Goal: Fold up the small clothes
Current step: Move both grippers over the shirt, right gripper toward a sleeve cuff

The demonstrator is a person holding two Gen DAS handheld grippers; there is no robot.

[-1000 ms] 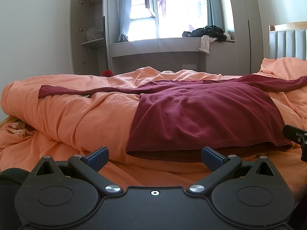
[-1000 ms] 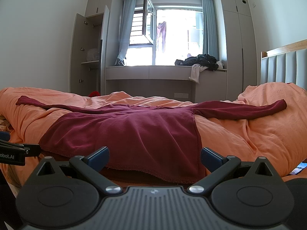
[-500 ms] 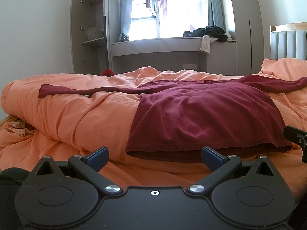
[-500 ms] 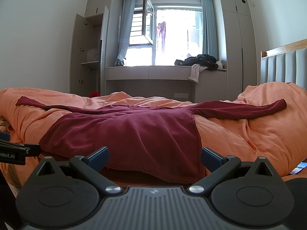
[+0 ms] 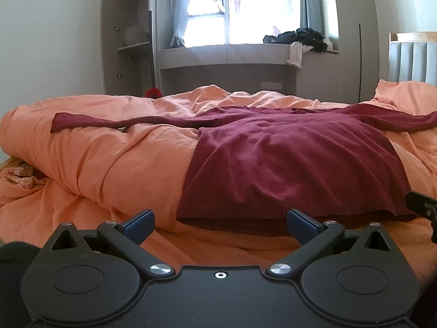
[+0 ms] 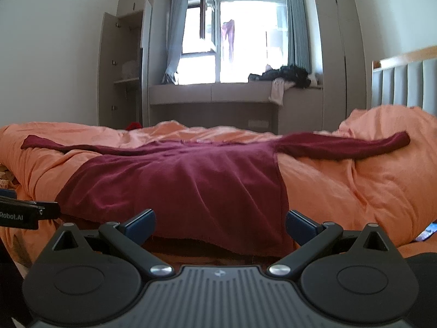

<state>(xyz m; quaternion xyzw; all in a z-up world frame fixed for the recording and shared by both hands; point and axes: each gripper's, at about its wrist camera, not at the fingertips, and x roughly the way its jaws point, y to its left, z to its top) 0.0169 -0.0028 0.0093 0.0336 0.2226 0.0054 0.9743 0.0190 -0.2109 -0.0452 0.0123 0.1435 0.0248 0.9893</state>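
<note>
A dark red long-sleeved top (image 5: 295, 164) lies spread flat on the orange duvet (image 5: 109, 147), sleeves stretched out left and right, hem nearest me. It also shows in the right wrist view (image 6: 185, 186). My left gripper (image 5: 220, 222) is open and empty, just short of the hem near its left corner. My right gripper (image 6: 220, 222) is open and empty, just short of the hem near its right corner. The right gripper's tip (image 5: 422, 205) shows at the right edge of the left wrist view; the left gripper's tip (image 6: 27, 213) shows at the left edge of the right wrist view.
A window bench (image 6: 213, 93) with a pile of dark clothes (image 6: 284, 75) stands behind the bed. An open wardrobe (image 6: 123, 68) is at the back left. A padded headboard (image 6: 404, 82) is at the right. A phone (image 6: 426, 232) lies by the duvet at the right.
Both views have tipped slightly upward. The top and both open grippers are otherwise as they were.
</note>
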